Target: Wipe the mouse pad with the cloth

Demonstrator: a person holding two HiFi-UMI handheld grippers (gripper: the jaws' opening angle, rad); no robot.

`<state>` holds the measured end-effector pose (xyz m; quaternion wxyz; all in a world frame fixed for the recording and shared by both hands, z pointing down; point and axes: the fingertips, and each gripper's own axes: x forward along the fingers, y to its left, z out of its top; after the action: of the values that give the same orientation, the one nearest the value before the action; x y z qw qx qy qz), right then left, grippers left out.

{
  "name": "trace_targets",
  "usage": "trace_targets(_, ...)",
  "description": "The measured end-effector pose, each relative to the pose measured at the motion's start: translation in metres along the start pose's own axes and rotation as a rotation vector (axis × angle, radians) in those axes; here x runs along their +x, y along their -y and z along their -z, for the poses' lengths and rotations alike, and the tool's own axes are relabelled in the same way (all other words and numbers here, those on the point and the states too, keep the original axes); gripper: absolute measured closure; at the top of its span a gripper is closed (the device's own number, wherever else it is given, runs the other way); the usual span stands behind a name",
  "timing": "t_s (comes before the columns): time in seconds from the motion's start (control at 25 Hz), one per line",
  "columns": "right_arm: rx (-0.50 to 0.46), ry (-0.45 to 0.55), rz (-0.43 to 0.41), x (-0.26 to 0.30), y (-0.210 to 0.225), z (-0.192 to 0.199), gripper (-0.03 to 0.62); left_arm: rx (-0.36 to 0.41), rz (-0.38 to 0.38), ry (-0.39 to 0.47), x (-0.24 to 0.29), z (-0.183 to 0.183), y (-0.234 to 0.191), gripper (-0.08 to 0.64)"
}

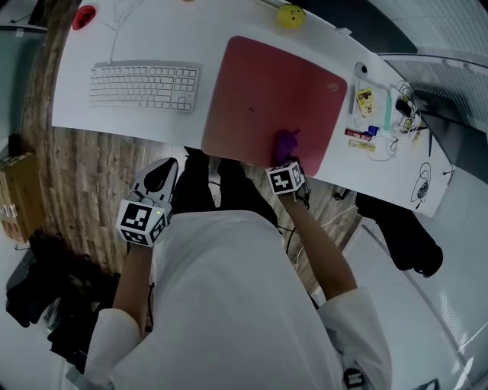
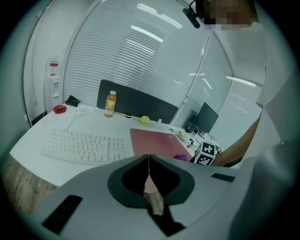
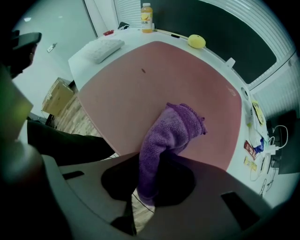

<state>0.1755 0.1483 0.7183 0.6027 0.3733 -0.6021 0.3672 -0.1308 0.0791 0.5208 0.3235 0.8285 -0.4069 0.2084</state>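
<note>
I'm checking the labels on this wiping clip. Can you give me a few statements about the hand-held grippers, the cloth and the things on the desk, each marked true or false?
1. The right hand-held gripper is shut on the purple cloth. True.
2. The cloth touches the mouse pad at its far edge, next to the yellow ball. False: it sits at the pad's near edge, on the person's side.
3. The left hand-held gripper grips the keyboard. False: its jaws are together on nothing, short of the desk.
4. In the head view, the keyboard lies left of the mouse pad. True.
</note>
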Motion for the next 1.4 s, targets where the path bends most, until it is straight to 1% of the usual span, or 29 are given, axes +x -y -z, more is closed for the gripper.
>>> trace_targets(0.16, -0.01, 0.0, -0.045, -0.001, -0.03, -0.02, 0.52, -0.001, 0.006, 0.002, -0.003, -0.002, -0.012, 0.54)
trace_targets(0.28, -0.03, 0.004, -0.056, -0.001, -0.048, -0.036, 0.52, -0.003, 0.004, 0.006, -0.005, -0.006, -0.021, 0.54)
trace_targets(0.48, -0.021, 0.006, -0.078, -0.001, -0.068, -0.052, 0.52, -0.007, 0.002, 0.007, -0.01, -0.007, -0.036, 0.54)
trace_targets(0.72, -0.061, 0.046, -0.111, -0.002, -0.103, -0.082, 0.52, -0.007, 0.002, 0.002, -0.014, -0.006, -0.051, 0.54)
trace_targets(0.92, -0.054, 0.087, -0.186, -0.006, -0.131, -0.103, 0.52, -0.018, -0.007, 0.007, -0.019, -0.006, -0.061, 0.54)
trace_targets(1.16, -0.032, 0.107, -0.221, 0.0, -0.145, -0.12, 0.52, -0.038, -0.018, -0.002, -0.029, 0.006, -0.074, 0.54)
trace_targets(1.4, -0.047, 0.126, -0.233, 0.0, -0.167, -0.138, 0.52, -0.047, -0.006, -0.001, -0.029, 0.011, -0.084, 0.54)
